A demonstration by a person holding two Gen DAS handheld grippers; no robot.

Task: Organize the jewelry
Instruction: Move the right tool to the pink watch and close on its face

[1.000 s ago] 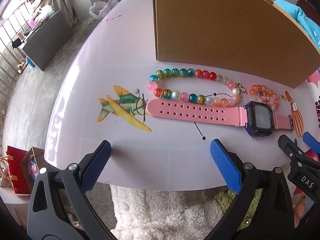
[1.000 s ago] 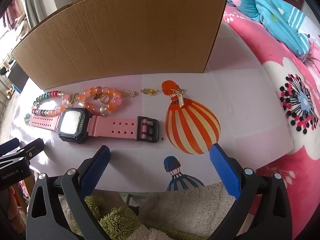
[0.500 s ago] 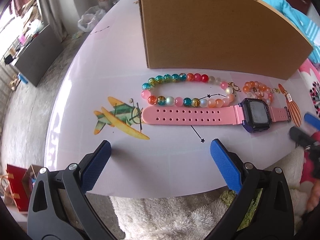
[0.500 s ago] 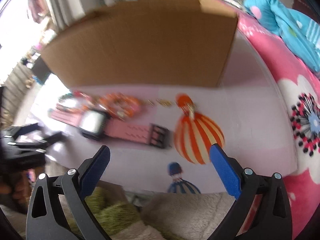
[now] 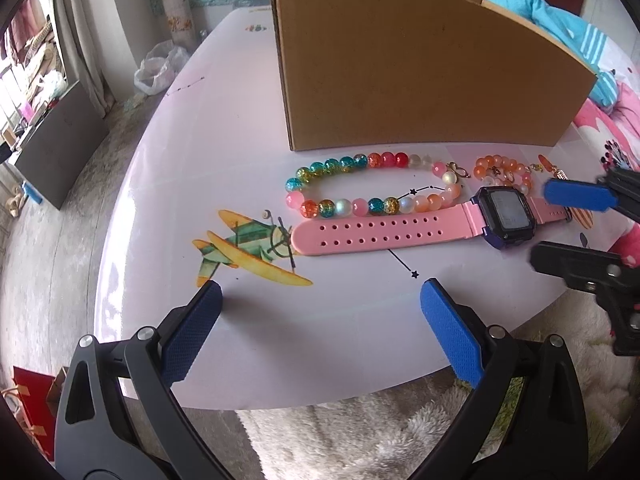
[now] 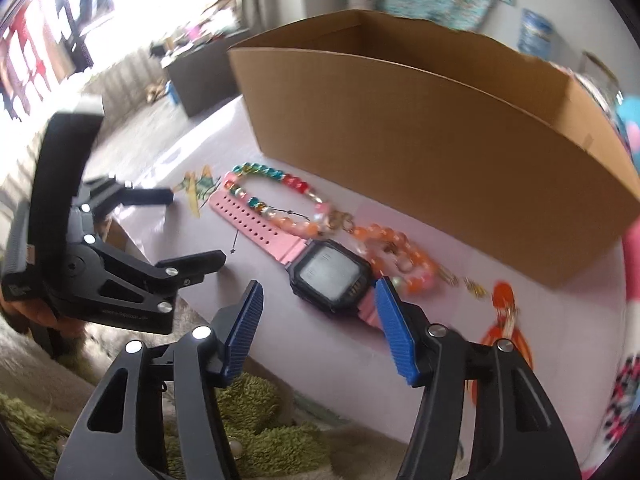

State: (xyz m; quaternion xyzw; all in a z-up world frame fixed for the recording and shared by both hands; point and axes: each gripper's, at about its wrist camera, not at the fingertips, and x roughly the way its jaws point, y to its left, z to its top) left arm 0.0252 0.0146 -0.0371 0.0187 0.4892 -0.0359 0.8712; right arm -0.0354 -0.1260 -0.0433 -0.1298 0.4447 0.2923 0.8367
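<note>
Right gripper (image 6: 318, 322) is closing, nothing pinched yet — I'd square up on the pink-strapped black-faced digital watch (image 6: 329, 273) — left gripper (image 5: 320, 312) gapes empty.

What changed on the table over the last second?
The right tongs swung left, rolled, and now sit over the pink watch, jaws closing with nothing gripped yet. The left tongs barely moved and remain open over bare tabletop. The watch, multicolour bead bracelet, orange bead bracelet and cardboard box lie where they were.
</note>
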